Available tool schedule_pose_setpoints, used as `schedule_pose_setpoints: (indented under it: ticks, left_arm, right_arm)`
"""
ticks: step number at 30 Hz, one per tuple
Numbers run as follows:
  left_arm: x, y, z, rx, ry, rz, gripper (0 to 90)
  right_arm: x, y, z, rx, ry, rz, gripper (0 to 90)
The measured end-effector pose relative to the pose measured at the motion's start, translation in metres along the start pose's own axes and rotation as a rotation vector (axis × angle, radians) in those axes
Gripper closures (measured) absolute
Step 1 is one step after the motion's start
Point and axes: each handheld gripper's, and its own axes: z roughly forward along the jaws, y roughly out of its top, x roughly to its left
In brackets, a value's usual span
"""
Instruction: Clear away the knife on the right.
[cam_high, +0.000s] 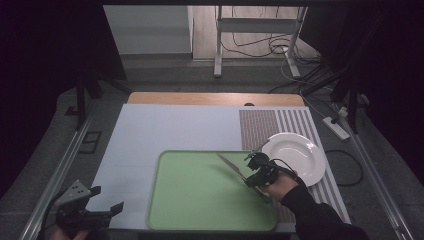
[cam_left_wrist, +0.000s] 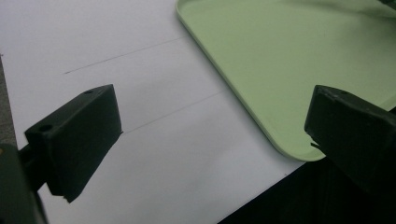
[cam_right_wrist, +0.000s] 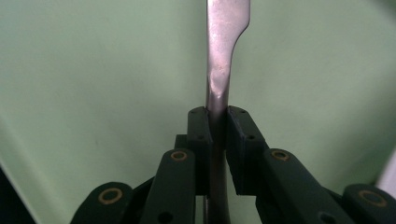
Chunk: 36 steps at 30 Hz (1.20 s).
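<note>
Green tray (cam_high: 200, 200) on white table (cam_high: 170, 130)

The high view looks forward and down over the whole counter (cam_high: 165, 130). Each claw-mounted view looks along its own jaws, close above the surface. All three share the green tray (cam_high: 200, 200).

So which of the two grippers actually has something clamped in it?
The right gripper: its jaws pinch a metal knife over the green tray. The left gripper stands wide open over the white table.
</note>
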Motion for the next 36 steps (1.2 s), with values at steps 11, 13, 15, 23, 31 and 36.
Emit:
schedule_pose_setpoints:
  ticks: [11, 13, 15, 23, 31, 36]
  left_arm:
    - [0.0, 0.0, 0.0, 0.003, 0.0, 0.002, 3.7]
    - [0.0, 0.0, 0.001, 0.005, 0.001, 0.004, 3.7]
    - [0.0, 0.0, 0.001, 0.005, 0.001, 0.003, 3.7]
    - [0.0, 0.0, 0.0, 0.006, 0.001, 0.005, 3.7]
    - [0.0, 0.0, 0.0, 0.007, 0.003, 0.008, 3.7]
    - [0.0, 0.0, 0.0, 0.007, 0.003, 0.008, 3.7]
  right_arm:
    - [0.0, 0.011, 0.0, -0.09, 0.086, -0.059, 90.0]
    - [0.007, 0.025, 0.009, -0.103, 0.095, -0.109, 90.0]
    - [0.013, 0.034, 0.019, -0.1, 0.081, -0.158, 90.0]
    - [0.019, 0.048, 0.043, -0.084, 0.018, -0.256, 90.0]
    - [-0.002, 0.044, 0.036, -0.076, -0.049, -0.184, 90.0]
    - [-0.01, 0.038, 0.032, -0.061, -0.065, -0.171, 90.0]
